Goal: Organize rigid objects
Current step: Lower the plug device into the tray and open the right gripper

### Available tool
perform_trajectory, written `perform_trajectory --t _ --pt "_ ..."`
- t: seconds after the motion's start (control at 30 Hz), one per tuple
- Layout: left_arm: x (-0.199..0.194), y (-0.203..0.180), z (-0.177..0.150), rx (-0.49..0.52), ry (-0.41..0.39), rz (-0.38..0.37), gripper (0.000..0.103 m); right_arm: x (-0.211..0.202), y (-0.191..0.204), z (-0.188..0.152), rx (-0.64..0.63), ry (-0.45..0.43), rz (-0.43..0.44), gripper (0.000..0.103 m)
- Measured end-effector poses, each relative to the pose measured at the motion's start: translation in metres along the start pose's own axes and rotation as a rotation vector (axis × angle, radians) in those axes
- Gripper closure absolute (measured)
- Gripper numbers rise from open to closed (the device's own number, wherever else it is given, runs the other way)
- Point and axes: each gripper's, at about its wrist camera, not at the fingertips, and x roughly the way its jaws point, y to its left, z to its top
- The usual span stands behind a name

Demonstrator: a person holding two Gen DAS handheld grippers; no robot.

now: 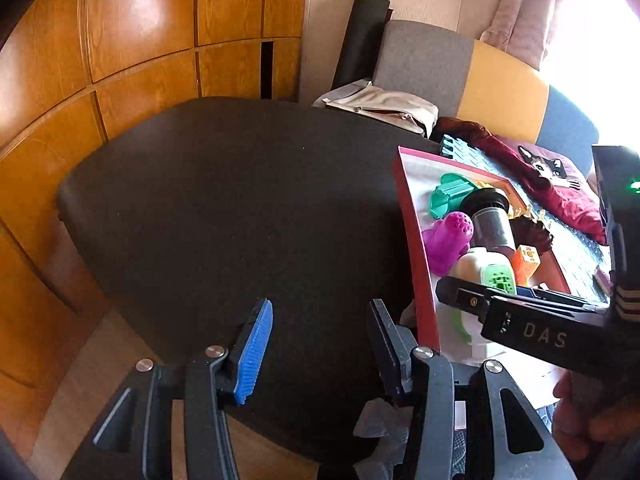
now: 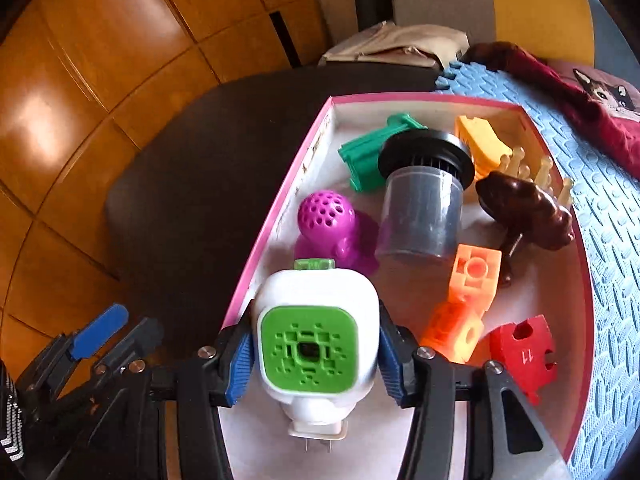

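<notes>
The right gripper (image 2: 316,356) clasps a white plug-in device (image 2: 318,332) with a green face, its blue pads pressed to both sides, and holds it just above the near left corner of the pink-rimmed box (image 2: 280,208). Farther inside lie a purple toy (image 2: 328,220), a green piece (image 2: 364,156), a dark cup (image 2: 420,208), an orange block (image 2: 468,292) and a red piece (image 2: 524,356). The left gripper (image 1: 316,344) hangs released and empty over the dark table (image 1: 220,200), left of the box. The step in hand looks like placing the device; next it needs lowering onto the bare floor nearby, then letting go.
</notes>
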Motion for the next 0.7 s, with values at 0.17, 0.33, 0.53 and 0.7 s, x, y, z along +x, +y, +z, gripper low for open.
perform_trajectory --t 0.17,0.33,0.53,0.7 --pt "0.001 0.000 -0.002 -0.004 0.006 0.001 0.053 -0.009 -0.006 -0.007 0.021 -0.006 0.039 0.049" --pt "0.001 0.001 -0.001 -0.006 0.006 0.001 0.053 -0.024 -0.010 -0.013 0.012 -0.030 0.037 0.049" --pt "-0.001 0.001 0.000 -0.009 0.000 -0.002 0.053 -0.044 -0.019 -0.027 0.047 -0.037 0.063 0.049" --pt "-0.001 -0.001 -0.001 -0.003 0.003 -0.005 0.053 -0.032 -0.012 -0.027 0.044 -0.001 0.091 0.064"
